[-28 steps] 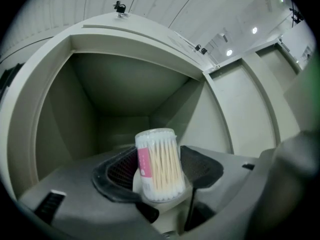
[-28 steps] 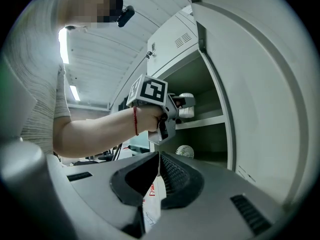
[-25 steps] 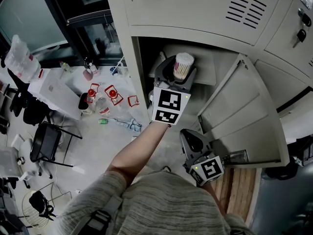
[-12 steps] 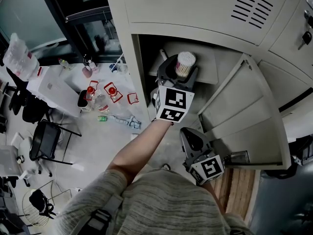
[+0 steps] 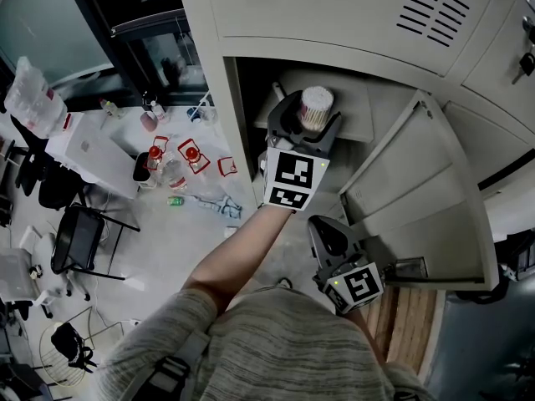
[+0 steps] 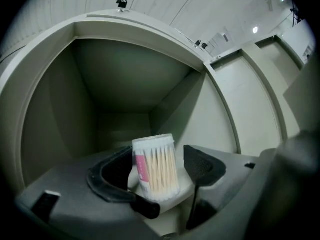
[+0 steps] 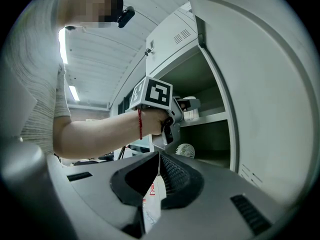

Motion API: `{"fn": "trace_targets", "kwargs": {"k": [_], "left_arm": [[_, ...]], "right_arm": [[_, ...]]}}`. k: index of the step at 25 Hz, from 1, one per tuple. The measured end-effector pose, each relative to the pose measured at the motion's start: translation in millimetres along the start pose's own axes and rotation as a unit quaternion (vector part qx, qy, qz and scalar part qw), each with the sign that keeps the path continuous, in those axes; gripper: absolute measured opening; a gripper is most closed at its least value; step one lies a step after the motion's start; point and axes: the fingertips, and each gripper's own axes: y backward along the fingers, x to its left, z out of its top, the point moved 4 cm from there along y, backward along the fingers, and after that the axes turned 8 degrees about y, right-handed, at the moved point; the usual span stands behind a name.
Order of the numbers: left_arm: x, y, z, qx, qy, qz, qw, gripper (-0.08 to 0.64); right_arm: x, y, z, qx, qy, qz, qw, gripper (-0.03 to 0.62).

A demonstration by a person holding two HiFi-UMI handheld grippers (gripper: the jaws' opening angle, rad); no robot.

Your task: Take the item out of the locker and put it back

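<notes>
Cotton-swab tub [image 5: 316,109]: upright on the shelf [image 5: 358,117] inside the open compartment of the grey metal locker [image 5: 334,15], clear-walled and packed with swabs standing on end. Flanked by the left claw [image 5: 306,122], jaws just now widening, one on each side of the tub, the right-hand pad visibly clear of it; no grip. Right claw [image 5: 328,239] lower and nearer the body, beside the swung-out door [image 5: 418,199], jaws pressed together.

Below the shelf, in the next compartment down, a small white fan [image 7: 185,150]. Above the opening, a shut door with vent slots [image 5: 426,11].

Left of the locker, far below, a pale floor [image 5: 167,249]; on it a white surface [image 5: 88,149] with red-capped bottles [image 5: 155,159] at its edge, and a dark chair [image 5: 75,241] close by.
</notes>
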Motion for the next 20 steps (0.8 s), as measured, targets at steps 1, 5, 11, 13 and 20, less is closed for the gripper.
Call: {"fn": "trace_targets", "kwargs": {"k": [1,5,11,13,20], "left_arm": [[0,1,0,-0.005,0.004,-0.003,1.0,0.313],[1,5,4,-0.026,0.007,-0.011,0.9996,0.318],[2,12,11,-0.048,-0.006,-0.025,0.9985,0.318],[2,14,11,-0.05,-0.005,-0.029,0.9983,0.318],[1,29,19,-0.061,-0.006,-0.04,0.9973,0.318]], "right_arm": [[1,0,1,0.001,-0.002,0.002,1.0,0.027],[3,-3,2,0.002,-0.006,0.006,1.0,0.026],[5,-4,2,0.003,-0.006,0.007,1.0,0.027],[6,-5,2,0.003,-0.005,0.007,1.0,0.026],[2,-5,1,-0.003,0.005,0.0,1.0,0.026]]}}
